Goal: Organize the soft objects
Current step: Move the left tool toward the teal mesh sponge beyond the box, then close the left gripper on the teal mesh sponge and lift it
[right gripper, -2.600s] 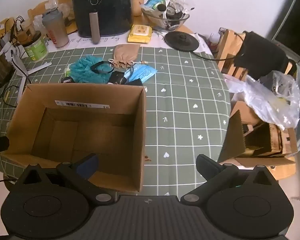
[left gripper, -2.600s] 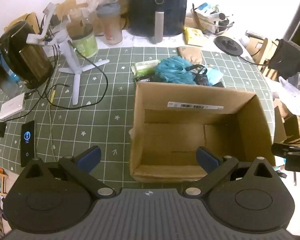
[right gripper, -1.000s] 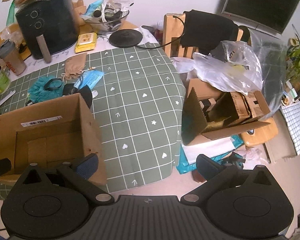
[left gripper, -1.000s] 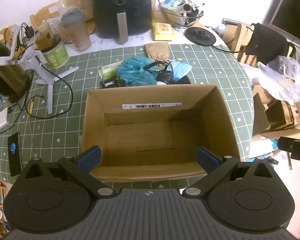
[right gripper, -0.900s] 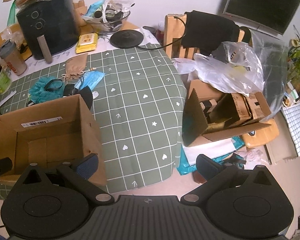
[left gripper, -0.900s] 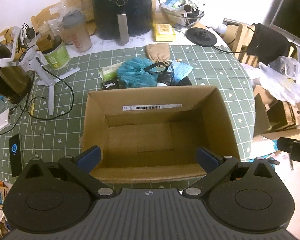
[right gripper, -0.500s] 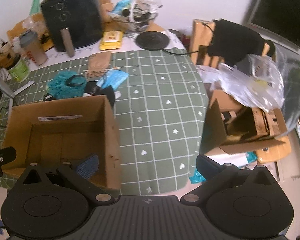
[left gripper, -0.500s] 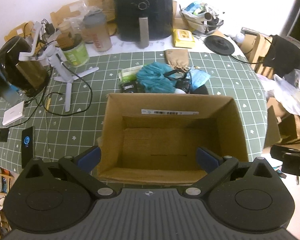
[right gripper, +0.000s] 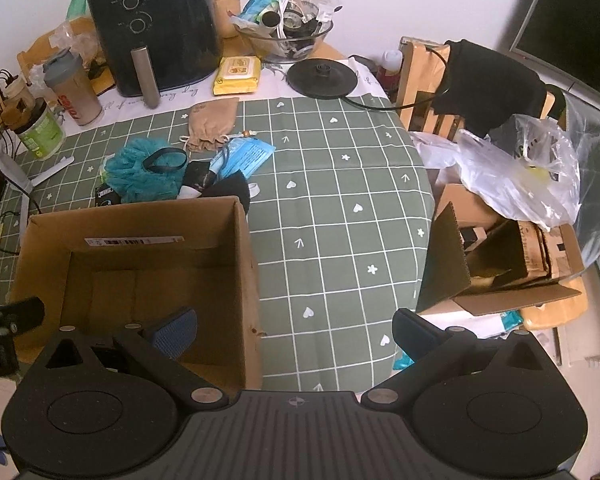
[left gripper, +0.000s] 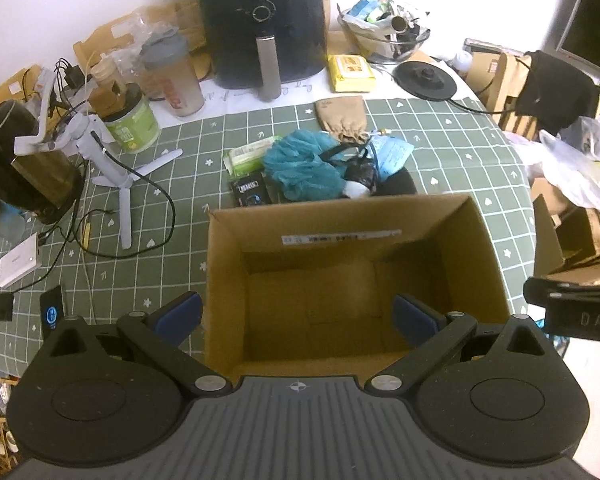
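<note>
Both grippers, left gripper and right gripper, had swung back over the empty cardboard box, jaws wide and holding nothing, so the teal bath pouf awaited picking.

From the left wrist view, the cardboard box hides the near edge of the soft pile at twelve o'clock. Only the top of the black cloth shows above the far wall. The right claw is cut off at three o'clock. The box label's print is too small to read.
</note>
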A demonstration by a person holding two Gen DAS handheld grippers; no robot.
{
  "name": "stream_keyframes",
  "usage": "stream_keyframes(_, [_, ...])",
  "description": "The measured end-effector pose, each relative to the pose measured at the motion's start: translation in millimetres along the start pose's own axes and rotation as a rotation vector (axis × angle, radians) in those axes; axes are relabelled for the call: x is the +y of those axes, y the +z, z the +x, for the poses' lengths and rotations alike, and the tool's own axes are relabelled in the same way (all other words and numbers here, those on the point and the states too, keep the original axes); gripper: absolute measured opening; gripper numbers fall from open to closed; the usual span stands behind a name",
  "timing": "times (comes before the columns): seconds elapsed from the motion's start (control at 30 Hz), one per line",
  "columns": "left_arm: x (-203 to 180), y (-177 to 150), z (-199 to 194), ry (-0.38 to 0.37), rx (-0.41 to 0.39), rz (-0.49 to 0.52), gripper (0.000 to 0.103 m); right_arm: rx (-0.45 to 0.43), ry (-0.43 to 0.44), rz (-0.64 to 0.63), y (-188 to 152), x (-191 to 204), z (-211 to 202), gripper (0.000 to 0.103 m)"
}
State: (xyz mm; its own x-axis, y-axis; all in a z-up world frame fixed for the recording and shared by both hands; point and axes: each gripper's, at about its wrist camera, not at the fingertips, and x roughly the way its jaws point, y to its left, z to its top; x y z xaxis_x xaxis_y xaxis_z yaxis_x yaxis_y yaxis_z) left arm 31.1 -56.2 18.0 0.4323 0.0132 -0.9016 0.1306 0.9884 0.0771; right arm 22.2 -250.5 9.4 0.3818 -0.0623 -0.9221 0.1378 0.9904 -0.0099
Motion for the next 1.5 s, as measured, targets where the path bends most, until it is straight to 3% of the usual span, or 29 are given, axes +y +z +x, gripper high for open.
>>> stream_keyframes(0.33, [46,24,24,-0.027,-0.024,-0.032,0.103,0.009,0.000,-0.005,19,19,20,0.103])
stream_keyframes(0.53, [76,39,44,-0.093,-0.035,-0.048,0.103,0.001,0.026,-0.030,27,27,30,0.103])
stream_keyframes(0.83, [92,69,76,-0.170,-0.061,0.006,0.103,-0.048,0.071,-0.079,46,27,36,0.103])
stream_keyframes(1.07, [87,94,101,-0.302,-0.073,0.082,0.103,-0.074,0.075,-0.081,61,20,39,0.103])
stream_keyframes(1.5, [43,139,182,-0.316,0.050,0.275,0.102,-0.038,0.066,0.002,57,16,48,0.103])
